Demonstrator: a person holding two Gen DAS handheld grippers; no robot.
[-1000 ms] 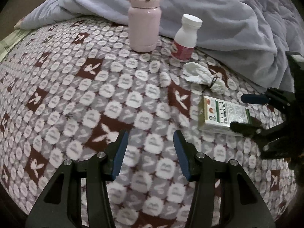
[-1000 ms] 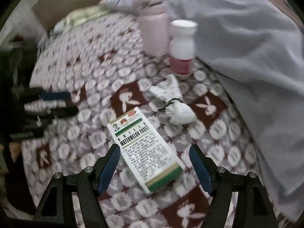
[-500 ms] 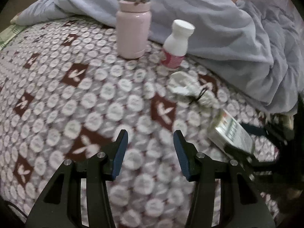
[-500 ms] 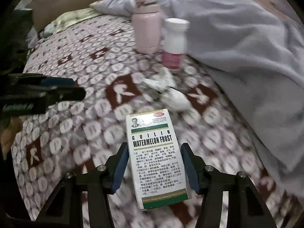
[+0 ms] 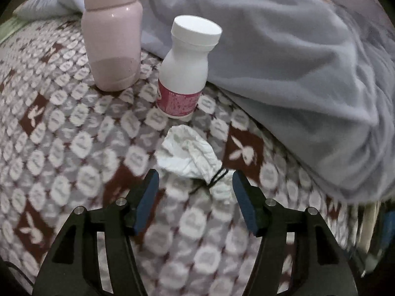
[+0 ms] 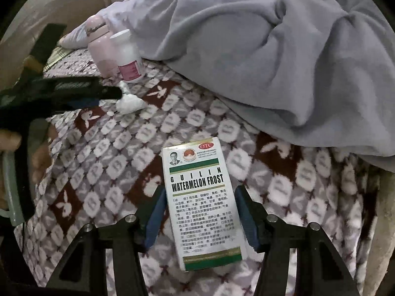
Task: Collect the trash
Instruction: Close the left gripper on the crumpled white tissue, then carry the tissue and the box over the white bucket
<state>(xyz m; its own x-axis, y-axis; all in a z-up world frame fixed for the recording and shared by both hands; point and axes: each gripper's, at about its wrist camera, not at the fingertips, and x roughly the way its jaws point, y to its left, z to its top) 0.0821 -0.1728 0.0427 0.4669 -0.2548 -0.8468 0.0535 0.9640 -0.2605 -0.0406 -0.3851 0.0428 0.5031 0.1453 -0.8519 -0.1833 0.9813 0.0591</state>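
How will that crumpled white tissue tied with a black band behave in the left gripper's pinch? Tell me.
The crumpled white tissue will probably squash rather than resist: it is creased, limp paper. It looks very light, so the left gripper, jaws just opened wider and empty, may nudge it across the patterned blanket. The black band should keep it bunched.

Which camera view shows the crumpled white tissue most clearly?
The left wrist view: the crumpled white tissue lies near the centre, just ahead of the open left gripper, its folds and black band visible. In the right wrist view it is small, far off and partly hidden behind the left gripper.
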